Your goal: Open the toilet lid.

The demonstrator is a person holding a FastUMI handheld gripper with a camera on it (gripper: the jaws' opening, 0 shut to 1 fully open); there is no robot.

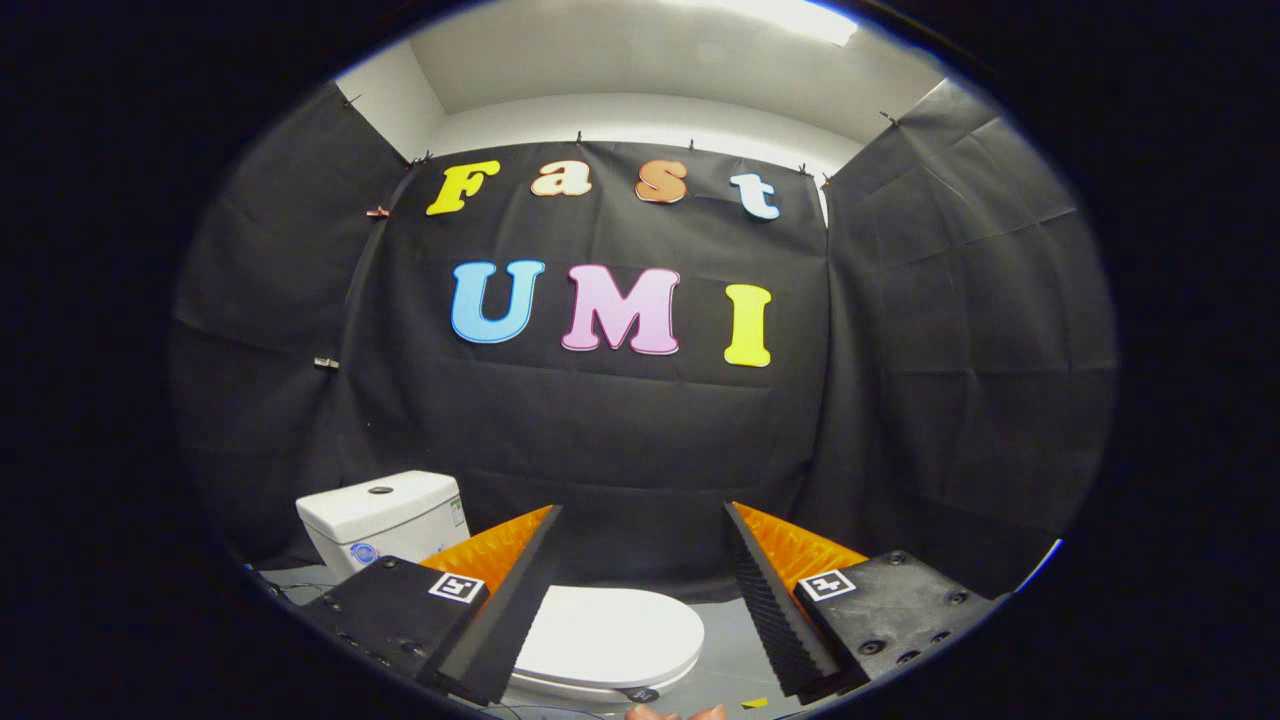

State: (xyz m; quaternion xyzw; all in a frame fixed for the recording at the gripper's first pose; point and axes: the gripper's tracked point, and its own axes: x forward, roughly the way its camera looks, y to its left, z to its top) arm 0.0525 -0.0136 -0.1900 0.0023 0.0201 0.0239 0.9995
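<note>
Gripper view, single entry.

Item 1: gripper (640,600). Fingers spread wide, pinching nothing; open air between them. No contact with any fixture.

Item 2: toilet lid (610,632). White, oval, lying flat and closed over the bowl. Located between the fingers and below them, nearer the left finger, whose inner edge overlaps the lid's left side in this view. The lid's front rim faces the camera.

Item 3: cistern (385,515). White, with a round button on top. Stands beyond the left finger, behind the lid, against the black cloth wall (950,380).

Item 4: floor (730,650). Grey, visible just inside the right finger, beside the lid. A small yellow scrap (755,703) lies near the right finger's base.

Item 5: fingertips of a person's hand (675,713), showing at the base of the view between the fingers.

Step in hand, as judged: approach; the lid is untouched and the task not yet begun.

Next move, as judged: lower the gripper toward the lid's front rim, get one finger under the edge or close both on it, then lift in an arc back toward the cistern.
</note>
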